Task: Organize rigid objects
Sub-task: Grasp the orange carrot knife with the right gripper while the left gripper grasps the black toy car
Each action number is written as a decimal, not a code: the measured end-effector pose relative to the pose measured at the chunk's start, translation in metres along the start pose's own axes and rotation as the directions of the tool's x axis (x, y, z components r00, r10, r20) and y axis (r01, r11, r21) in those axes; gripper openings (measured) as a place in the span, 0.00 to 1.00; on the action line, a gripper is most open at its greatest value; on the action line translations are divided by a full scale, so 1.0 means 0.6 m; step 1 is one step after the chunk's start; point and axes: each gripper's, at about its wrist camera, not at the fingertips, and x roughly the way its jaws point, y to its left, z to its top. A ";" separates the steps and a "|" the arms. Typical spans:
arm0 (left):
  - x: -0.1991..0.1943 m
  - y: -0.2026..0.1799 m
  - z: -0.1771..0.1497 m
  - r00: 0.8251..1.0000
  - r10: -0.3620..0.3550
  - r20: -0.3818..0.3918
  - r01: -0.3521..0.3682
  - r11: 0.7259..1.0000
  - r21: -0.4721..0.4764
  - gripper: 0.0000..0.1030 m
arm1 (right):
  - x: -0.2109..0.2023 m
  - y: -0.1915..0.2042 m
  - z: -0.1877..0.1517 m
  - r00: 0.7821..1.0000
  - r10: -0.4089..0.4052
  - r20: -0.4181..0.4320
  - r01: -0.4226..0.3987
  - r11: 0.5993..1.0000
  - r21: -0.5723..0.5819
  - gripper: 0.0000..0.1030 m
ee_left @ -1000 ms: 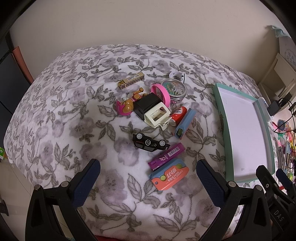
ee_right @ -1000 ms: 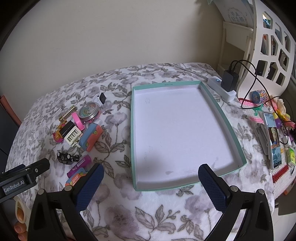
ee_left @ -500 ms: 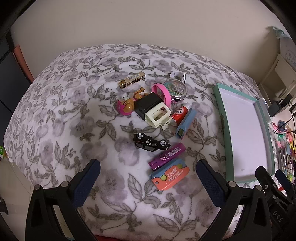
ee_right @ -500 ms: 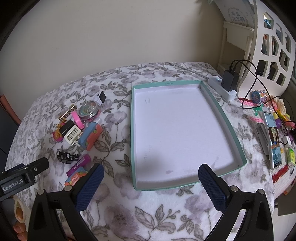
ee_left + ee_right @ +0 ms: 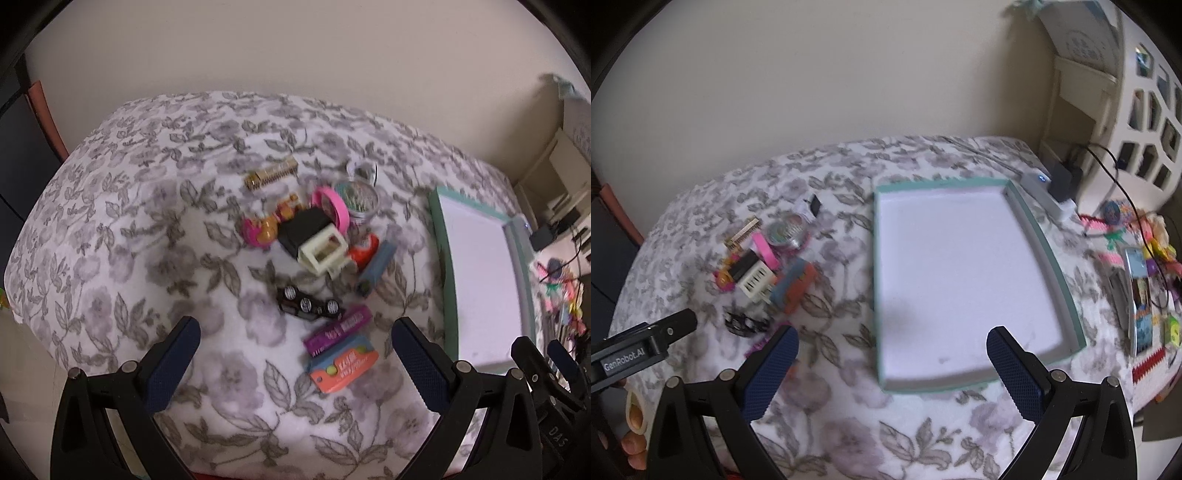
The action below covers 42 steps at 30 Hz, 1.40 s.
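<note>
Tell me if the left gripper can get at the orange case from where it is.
Probably yes: the left gripper is open, and the orange case lies uncovered between its fingers; only the purple box touches it.

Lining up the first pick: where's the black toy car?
Left wrist view, centre: black toy car lies on the floral blanket, just beyond the purple box.

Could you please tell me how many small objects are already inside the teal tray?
0. The teal tray shows only its bare white floor. The small objects, such as the toy car and purple case, lie beside it on the floral blanket.
</note>
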 end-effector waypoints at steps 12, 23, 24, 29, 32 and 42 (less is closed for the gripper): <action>0.054 0.078 0.029 0.996 0.029 -0.084 -0.034 0.998 -0.053 1.00 | 0.089 0.124 0.019 0.977 0.103 -0.186 -0.120 0.989 -0.082 1.00; 0.130 0.117 -0.013 0.984 0.030 -0.176 -0.051 0.992 -0.112 1.00 | 0.189 0.186 -0.059 0.918 0.074 -0.389 -0.176 0.956 -0.234 1.00; 0.132 0.119 -0.015 0.983 0.028 -0.180 -0.050 0.992 -0.116 1.00 | 0.194 0.191 -0.062 0.915 0.077 -0.397 -0.184 0.953 -0.239 1.00; 0.131 0.124 -0.021 0.984 0.033 -0.176 -0.058 0.989 -0.136 1.00 | 0.199 0.202 -0.078 0.906 0.085 -0.415 -0.214 0.938 -0.274 1.00; 0.130 0.124 -0.020 0.984 0.035 -0.175 -0.060 0.989 -0.137 1.00 | 0.204 0.215 -0.086 0.906 0.064 -0.418 -0.207 0.929 -0.307 0.99; 0.144 0.114 -0.018 0.985 0.018 -0.170 -0.043 0.989 -0.142 1.00 | 0.232 0.260 -0.118 0.891 0.072 -0.449 -0.247 0.906 -0.344 0.81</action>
